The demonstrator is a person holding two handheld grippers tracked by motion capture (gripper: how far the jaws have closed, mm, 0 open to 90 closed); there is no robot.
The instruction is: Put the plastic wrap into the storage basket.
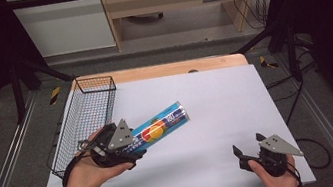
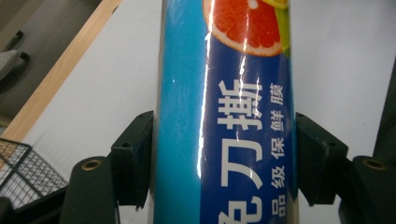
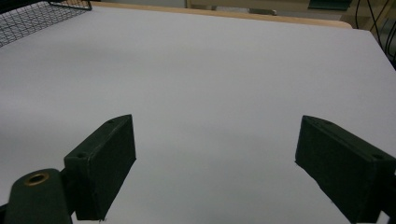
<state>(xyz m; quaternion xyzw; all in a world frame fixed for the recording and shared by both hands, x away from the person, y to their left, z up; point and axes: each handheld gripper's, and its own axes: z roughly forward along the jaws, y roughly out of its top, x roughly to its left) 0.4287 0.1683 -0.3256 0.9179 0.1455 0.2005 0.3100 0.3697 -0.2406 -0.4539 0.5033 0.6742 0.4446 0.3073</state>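
A long blue roll of cling film point(image 1: 161, 123) with fruit pictures and white lettering hangs tilted above the white sheet, its far end raised toward the right. My left gripper point(image 1: 132, 147) is shut on the roll's near end, just right of the wire basket. In the left gripper view the roll point(image 2: 224, 116) stands between both black pads point(image 2: 135, 158), which press on its sides. At the table's front right my right gripper point(image 1: 248, 147) stands open. Its jaws point(image 3: 215, 163) are wide apart over bare white sheet with nothing between them.
A black wire basket point(image 1: 83, 122) lies along the table's left side, and its corner point(image 3: 42, 14) reaches into the right gripper view. A white sheet point(image 1: 218, 110) covers the wooden table point(image 1: 161, 70). Dark frame rails run along both sides.
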